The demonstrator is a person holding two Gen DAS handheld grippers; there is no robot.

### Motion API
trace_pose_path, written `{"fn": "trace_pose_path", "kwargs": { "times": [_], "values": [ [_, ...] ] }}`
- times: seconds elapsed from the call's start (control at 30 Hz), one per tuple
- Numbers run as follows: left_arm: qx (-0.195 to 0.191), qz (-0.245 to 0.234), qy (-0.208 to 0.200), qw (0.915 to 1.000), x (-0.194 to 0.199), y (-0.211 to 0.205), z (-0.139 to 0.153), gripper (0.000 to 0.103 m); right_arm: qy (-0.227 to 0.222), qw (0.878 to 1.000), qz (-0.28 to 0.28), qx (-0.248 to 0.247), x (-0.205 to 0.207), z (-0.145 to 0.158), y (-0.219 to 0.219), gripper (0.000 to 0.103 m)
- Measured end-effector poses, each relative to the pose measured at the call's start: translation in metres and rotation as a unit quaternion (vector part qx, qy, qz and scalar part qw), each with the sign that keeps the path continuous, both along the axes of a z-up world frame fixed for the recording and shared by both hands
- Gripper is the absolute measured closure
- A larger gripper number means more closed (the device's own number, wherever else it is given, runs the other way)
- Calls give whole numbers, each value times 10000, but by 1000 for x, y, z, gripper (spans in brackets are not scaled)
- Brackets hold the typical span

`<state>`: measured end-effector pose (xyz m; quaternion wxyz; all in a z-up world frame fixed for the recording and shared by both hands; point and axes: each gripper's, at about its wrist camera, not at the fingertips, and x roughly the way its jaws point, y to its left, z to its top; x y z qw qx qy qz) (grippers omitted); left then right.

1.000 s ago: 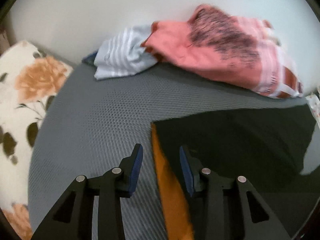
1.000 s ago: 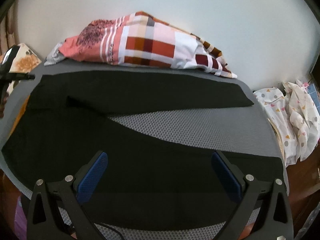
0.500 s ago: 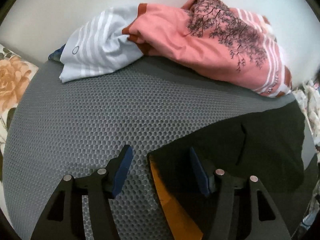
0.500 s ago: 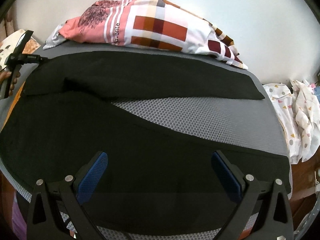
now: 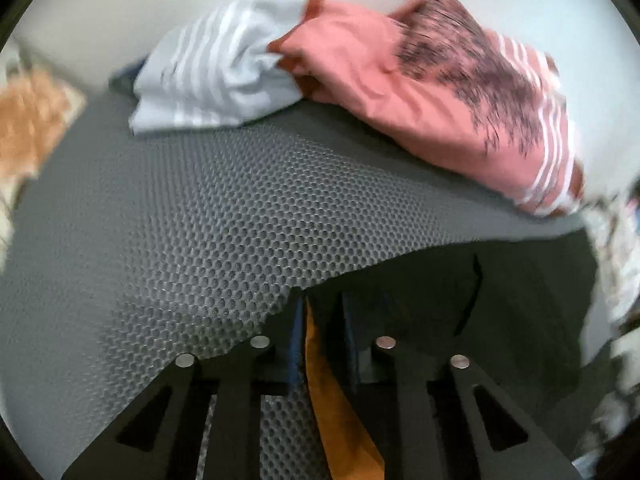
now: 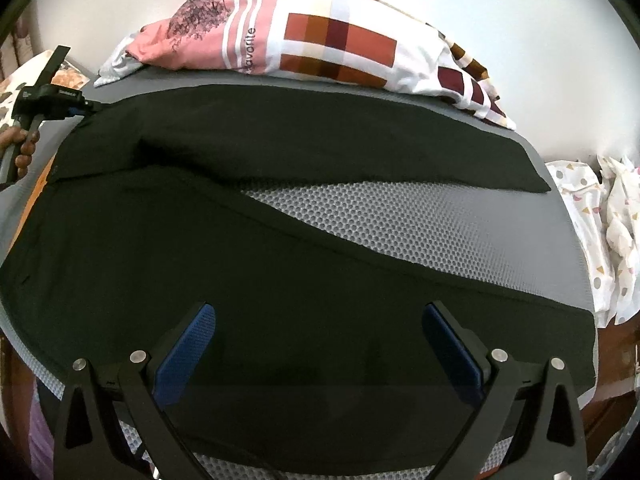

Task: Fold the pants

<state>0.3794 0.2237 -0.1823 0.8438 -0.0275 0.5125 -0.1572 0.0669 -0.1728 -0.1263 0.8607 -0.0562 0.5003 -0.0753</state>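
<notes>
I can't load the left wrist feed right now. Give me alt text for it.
The left gripper has its blue-padded fingers nearly shut on the corner of the black pants, where an orange lining shows. Beyond lies a grey honeycomb mat, with a pink and striped heap of clothes against the white wall.

I'm working in what looks like a home bedroom or laundry corner, facing a plain white wall [image 6: 520,20] with a grey honeycomb mat [image 5: 208,220] lying in front of me as the work surface. Household laundry is sitting piled along the wall: a pink printed top [image 5: 440,92], a striped pale-blue garment [image 5: 216,80] and a checked cloth [image 6: 352,52]. A floral cushion or bedding [image 5: 28,128] is showing at the left edge, and a heap of white dotted fabric [image 6: 600,232] is lying off the right side.
</notes>
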Motion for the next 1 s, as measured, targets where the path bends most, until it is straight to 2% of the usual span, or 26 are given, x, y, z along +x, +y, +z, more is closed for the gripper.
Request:
{"fn": "trace_pose_path", "kwargs": {
  "times": [0.07,0.13,0.17,0.23,0.27,0.37,0.47,0.5,0.53,0.57,0.6,0.63,0.7,0.73,0.83,0.87,0.93,1.0],
  "values": [
    [240,-101,-223,9994,-15,-14,7,93,-17,10000,18,73,2,1,-2,1],
    [195,-129,-518,9984,-34,-22,20,94,-25,9992,60,382,7,4,-6,1],
    [148,-121,-674,9975,-44,-27,28,94,-25,9992,60,382,7,4,-6,1],
    [124,-129,-934,9955,-61,-21,46,94,-171,9942,166,1049,14,13,-12,1],
    [137,-180,-1150,9931,-79,-25,57,94,-351,9814,292,1865,26,25,-21,0],
    [56,-251,-1535,9878,-117,-23,88,94,-415,9567,486,2839,51,36,-28,0],
    [4,-286,-1835,9826,-161,-29,106,94,-464,9174,435,3929,87,37,-41,0],
    [-45,-307,-1892,9814,-177,-31,111,94,-464,9174,435,3929,87,37,-41,0],
    [-98,-291,-1925,9808,-192,-32,115,94,-293,8829,265,4679,116,28,-48,0],
    [-188,-266,-1926,9807,-202,-33,116,94,-293,8829,265,4679,116,28,-48,0],
    [-320,-201,-1884,9814,-214,-37,117,94,-85,8412,67,5406,145,14,-52,0],
    [-401,-187,-1850,9817,-225,-37,117,94,4,8239,-60,5667,157,8,-54,0],
    [-399,-180,-1863,9815,-243,-36,116,94,147,7818,-363,6223,178,-6,-60,0],
    [-480,-180,-1825,9819,-251,-36,116,94,208,7702,-435,6360,187,-12,-63,0],
    [-643,-158,-1708,9831,-269,-34,112,94,393,7485,-776,6574,210,-29,-67,0],
    [-713,-159,-1638,9838,-273,-34,110,94,499,7449,-839,6600,220,-35,-66,0],
    [-789,-117,-1539,9849,-280,-33,107,93,540,7468,-925,6564,224,-38,-65,0],
    [-830,-100,-1473,9856,-284,-33,105,93,613,7587,-977,6411,240,-44,-60,3]
  ]
}}
